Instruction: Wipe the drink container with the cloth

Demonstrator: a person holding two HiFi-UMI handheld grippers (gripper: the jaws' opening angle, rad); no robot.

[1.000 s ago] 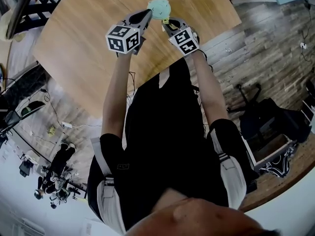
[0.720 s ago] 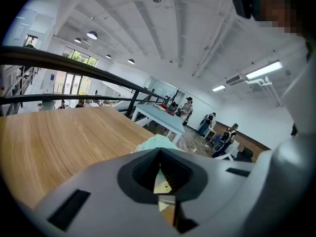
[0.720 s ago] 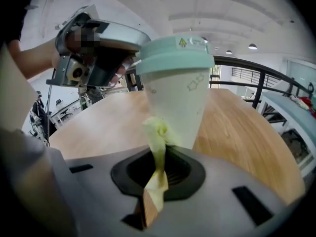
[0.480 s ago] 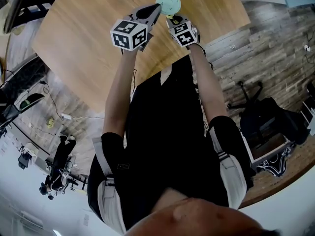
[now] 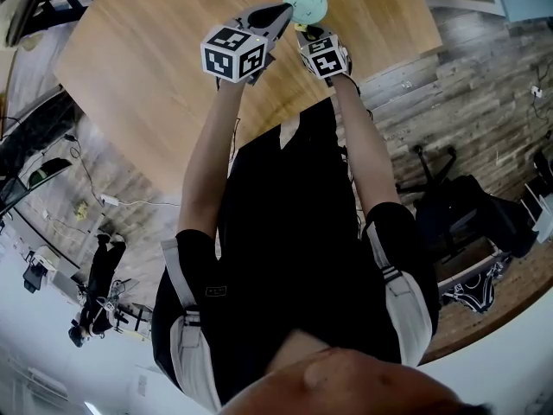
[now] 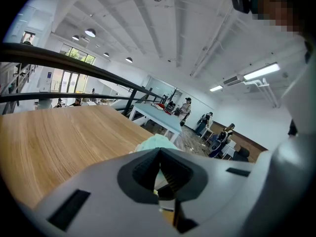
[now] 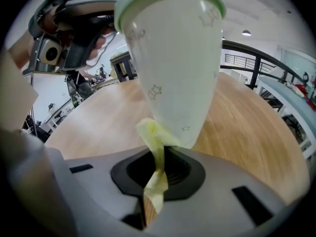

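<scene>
the person stood at a round wooden table (image 5: 147,59) with both arms stretched out over it. the left gripper (image 5: 283,12) had its jaws drawn together on the mint-green lid (image 6: 157,142) of a white paper cup (image 7: 173,58) printed with small stars. the cup was up off the tabletop, over its far side, wide end uppermost in the right gripper view. the right gripper (image 7: 157,174) sat just below and beside it, its jaws closed on a twisted strip of yellow cloth (image 7: 154,144). the free end of the cloth was pressed against the cup's narrow base. seen from the head view, the two grippers were close together and met at the cup.
</scene>
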